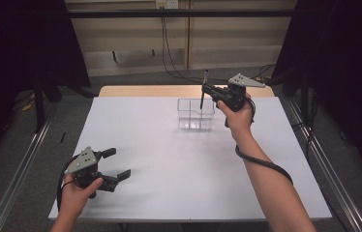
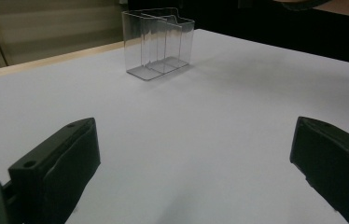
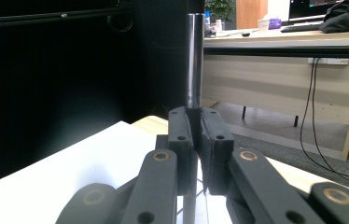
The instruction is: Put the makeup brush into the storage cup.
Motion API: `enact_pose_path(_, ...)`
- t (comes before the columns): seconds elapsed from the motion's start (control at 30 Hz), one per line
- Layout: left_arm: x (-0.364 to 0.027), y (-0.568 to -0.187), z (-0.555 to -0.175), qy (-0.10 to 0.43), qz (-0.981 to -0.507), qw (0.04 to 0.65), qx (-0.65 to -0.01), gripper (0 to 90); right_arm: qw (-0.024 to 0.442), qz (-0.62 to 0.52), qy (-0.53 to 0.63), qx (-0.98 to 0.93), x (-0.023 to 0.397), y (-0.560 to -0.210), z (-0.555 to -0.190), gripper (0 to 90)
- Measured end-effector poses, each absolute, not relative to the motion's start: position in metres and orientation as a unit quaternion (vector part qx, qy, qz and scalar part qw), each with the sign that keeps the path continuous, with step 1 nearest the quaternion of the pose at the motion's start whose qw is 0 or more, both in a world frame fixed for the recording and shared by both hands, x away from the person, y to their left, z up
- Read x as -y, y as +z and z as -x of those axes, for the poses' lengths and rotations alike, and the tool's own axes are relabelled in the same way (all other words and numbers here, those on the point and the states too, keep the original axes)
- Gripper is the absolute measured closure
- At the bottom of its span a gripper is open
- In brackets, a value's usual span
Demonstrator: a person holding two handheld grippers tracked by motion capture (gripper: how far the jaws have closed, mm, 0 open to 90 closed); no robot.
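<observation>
The right claw is up at the far side of the white worktop. Its two jaws are squeezed tight on a thin dark pen. The pen stands almost straight up. Its bottom end hangs over the clear box, and from above it looks like the tip is just at the box's top edge. I cannot tell if it touches the box.

In the right gripper view, the pen sticks up out of the closed right claw.

The clear box sits far and a bit right of the middle of the worktop. It has thin walls inside that split it into small parts. It looks empty.

The left claw rests near the left corner, well away from the box. Its jaws are wide apart and hold nothing. In the left gripper view you can see the left claw open, with the clear box far off.

What could go wrong? The box is light and nothing holds it down. If the pen tip hits a wall or an inside wall, the box could slide or tip over. If the claw lets go too high, the pen could bounce, lean out, or fall onto the worktop and roll away. If the pen is tilted, it may land in the wrong part.
</observation>
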State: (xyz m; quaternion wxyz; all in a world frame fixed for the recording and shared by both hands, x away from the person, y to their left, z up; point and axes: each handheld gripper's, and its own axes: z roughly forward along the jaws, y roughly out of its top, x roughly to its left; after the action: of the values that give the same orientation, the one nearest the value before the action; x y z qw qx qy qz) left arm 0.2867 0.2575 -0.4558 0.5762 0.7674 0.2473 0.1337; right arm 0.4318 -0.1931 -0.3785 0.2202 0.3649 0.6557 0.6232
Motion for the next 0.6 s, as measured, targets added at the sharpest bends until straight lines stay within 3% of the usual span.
enact_pose_path(0.6, -0.2573, -0.4564, -0.2865, 0.133, -0.768, 0.575, -0.248, 1.5, 0.231, -0.372, 0.621, -0.65, 0.1936, -0.3743, -0.44, 84.1)
